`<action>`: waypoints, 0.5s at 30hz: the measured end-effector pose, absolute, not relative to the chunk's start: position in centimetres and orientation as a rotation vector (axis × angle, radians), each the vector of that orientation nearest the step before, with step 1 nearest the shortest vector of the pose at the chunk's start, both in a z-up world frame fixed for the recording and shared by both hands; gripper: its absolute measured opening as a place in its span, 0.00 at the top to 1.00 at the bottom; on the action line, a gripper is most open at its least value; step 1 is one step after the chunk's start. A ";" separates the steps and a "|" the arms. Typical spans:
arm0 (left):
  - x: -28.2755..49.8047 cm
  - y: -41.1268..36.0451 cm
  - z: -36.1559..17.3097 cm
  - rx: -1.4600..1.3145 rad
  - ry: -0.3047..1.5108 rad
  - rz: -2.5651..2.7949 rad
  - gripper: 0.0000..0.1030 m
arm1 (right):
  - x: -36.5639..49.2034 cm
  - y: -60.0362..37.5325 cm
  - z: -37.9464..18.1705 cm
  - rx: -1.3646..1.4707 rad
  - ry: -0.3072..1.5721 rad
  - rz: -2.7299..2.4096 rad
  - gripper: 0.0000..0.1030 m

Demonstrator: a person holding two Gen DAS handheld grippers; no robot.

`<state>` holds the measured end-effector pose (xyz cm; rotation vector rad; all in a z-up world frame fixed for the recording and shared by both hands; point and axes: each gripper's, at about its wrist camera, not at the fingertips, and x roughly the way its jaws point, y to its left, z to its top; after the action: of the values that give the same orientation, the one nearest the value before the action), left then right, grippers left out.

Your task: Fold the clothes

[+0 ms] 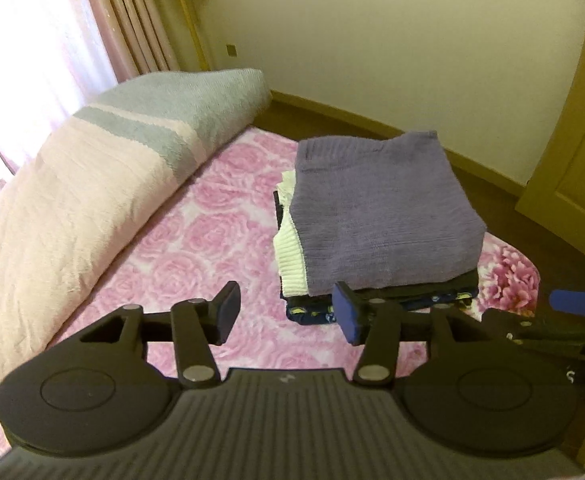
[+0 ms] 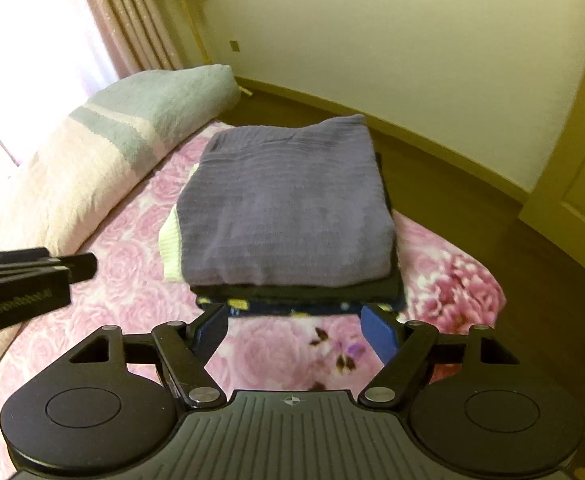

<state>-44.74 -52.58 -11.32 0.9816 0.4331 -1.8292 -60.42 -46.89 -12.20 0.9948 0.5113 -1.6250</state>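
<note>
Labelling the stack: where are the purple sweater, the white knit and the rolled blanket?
purple sweater (image 2: 288,204), right wrist view, top face.
white knit (image 1: 290,256), left wrist view, ribbed edge.
rolled blanket (image 1: 180,104), left wrist view, blue end.

1. Setting was a home bedroom.
2. A bed (image 1: 180,240) with a pink rose-print cover filled the near and middle ground.
3. A rolled pink and pale blue blanket (image 1: 104,168) lay along the bed's left side.
4. Pink curtains (image 1: 132,20) hung over a bright window at far left.
5. A stack of folded clothes (image 2: 288,208) sat on the bed's right part, purple knit on top.
6. A plain cream wall (image 1: 392,40), wooden baseboard and a wooden door (image 1: 580,128) with a handle stood at far right.
</note>
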 end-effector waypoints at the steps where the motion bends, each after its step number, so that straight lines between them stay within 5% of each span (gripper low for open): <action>1: -44.3 -51.9 -10.9 0.972 0.432 -1.833 0.54 | -60.0 -46.2 -11.7 0.989 0.507 -1.636 0.26; 15: -39.0 -43.6 -7.2 0.890 0.456 -1.866 0.42 | -55.1 -37.5 -7.7 0.918 0.493 -1.695 0.26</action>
<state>-39.02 -43.57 -7.25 0.8898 0.4558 -1.8665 -55.10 -37.49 -7.67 0.9179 0.4927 -1.6949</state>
